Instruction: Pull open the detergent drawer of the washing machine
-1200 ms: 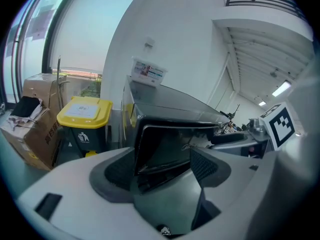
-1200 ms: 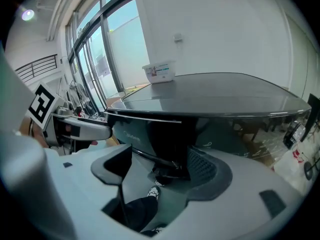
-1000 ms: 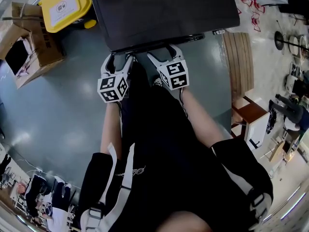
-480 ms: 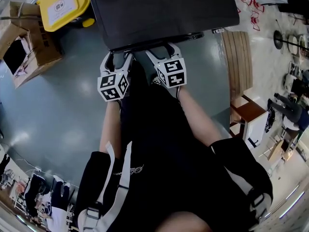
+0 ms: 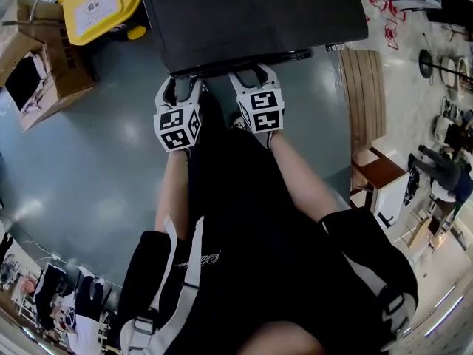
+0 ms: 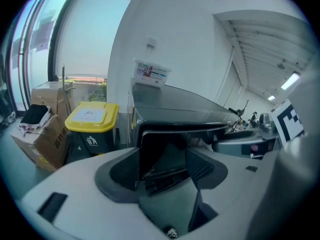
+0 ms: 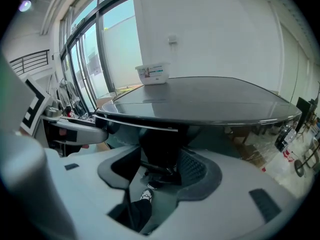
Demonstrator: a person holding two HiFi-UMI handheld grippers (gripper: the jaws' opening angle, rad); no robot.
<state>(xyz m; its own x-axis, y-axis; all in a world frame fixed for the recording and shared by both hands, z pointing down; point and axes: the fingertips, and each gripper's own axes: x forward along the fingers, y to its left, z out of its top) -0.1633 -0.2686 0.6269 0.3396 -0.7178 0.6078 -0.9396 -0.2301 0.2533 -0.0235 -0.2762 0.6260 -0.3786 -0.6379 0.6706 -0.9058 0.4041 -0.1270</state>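
left gripper [image 5: 181, 82] and right gripper [image 5: 252, 74] fingers have just been closing round the washing machine [image 5: 251, 13] front, not clamped yet. i'd bite the detergent drawer [image 6: 161, 151] square, then pull straight back.

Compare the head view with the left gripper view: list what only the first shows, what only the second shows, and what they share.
Only the head view: the person's forearms and a slatted wooden bench. Only the left gripper view: the window, and the washing machine's front edge between the left gripper's jaws. Shared: that machine, the yellow-lidded bin, the cardboard box and both grippers; the right gripper reaches the same front edge. Both pairs of jaws stand apart and have just been closing.
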